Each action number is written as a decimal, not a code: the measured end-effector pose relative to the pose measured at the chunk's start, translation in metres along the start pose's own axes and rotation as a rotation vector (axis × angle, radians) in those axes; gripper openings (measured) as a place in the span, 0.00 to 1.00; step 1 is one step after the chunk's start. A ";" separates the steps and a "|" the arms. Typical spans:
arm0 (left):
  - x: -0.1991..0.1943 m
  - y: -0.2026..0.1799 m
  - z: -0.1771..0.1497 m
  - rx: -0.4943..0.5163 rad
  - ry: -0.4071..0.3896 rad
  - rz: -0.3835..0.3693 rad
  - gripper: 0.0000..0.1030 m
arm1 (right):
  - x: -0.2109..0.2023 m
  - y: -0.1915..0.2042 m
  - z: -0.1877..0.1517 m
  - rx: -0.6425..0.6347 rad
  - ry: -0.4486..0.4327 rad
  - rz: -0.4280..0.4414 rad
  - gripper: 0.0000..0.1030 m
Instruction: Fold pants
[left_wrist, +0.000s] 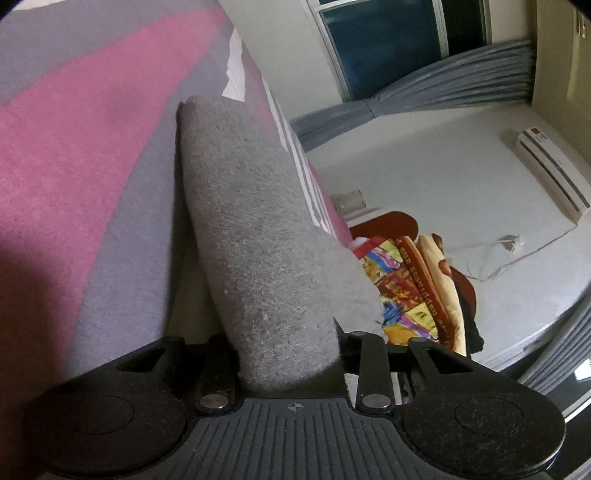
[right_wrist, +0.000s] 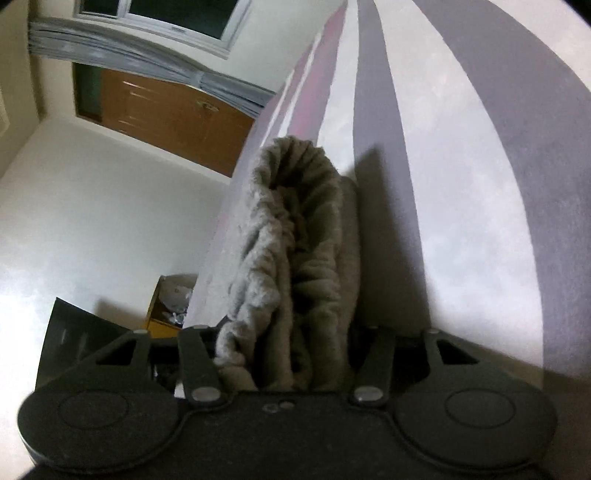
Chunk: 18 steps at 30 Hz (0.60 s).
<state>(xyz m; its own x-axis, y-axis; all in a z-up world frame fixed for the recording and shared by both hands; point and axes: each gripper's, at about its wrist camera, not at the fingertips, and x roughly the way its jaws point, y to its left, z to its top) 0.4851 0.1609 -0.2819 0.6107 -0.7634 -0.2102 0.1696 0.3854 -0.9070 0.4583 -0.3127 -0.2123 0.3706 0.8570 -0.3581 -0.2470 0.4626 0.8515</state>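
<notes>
pants (left_wrist: 258, 236): one grey fleecy pair, both ends held up over the striped bedspread (left_wrist: 92, 155)
left gripper (left_wrist: 291, 354): tilted a bit downward, jaws clamped on a smooth flat fold of the pants
right gripper (right_wrist: 295, 354): angled down too, jaws clamped on the bunched, ruffled end (right_wrist: 295, 240), looks like the waistband
hard to see: fingertips on both grippers are buried in fabric, and the middle of the pants is out of frame
count: two grippers, one pair of pants, one window (left_wrist: 388, 44), one brown door (right_wrist: 166, 114), one wall AC unit (left_wrist: 554, 173)
</notes>
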 end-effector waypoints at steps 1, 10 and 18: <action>0.000 -0.001 0.000 -0.004 0.004 0.004 0.33 | -0.002 0.001 -0.002 0.002 -0.002 -0.001 0.51; -0.040 -0.017 -0.035 0.046 0.011 0.098 0.40 | -0.018 0.019 -0.007 0.017 0.003 -0.075 0.56; -0.066 -0.042 -0.058 0.067 -0.047 0.116 0.70 | -0.040 0.046 -0.030 0.013 -0.055 -0.131 0.90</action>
<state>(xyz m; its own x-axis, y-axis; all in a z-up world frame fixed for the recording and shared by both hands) 0.3927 0.1653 -0.2514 0.6642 -0.6873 -0.2939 0.1460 0.5049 -0.8508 0.4055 -0.3190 -0.1707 0.4476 0.7755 -0.4452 -0.1814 0.5662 0.8040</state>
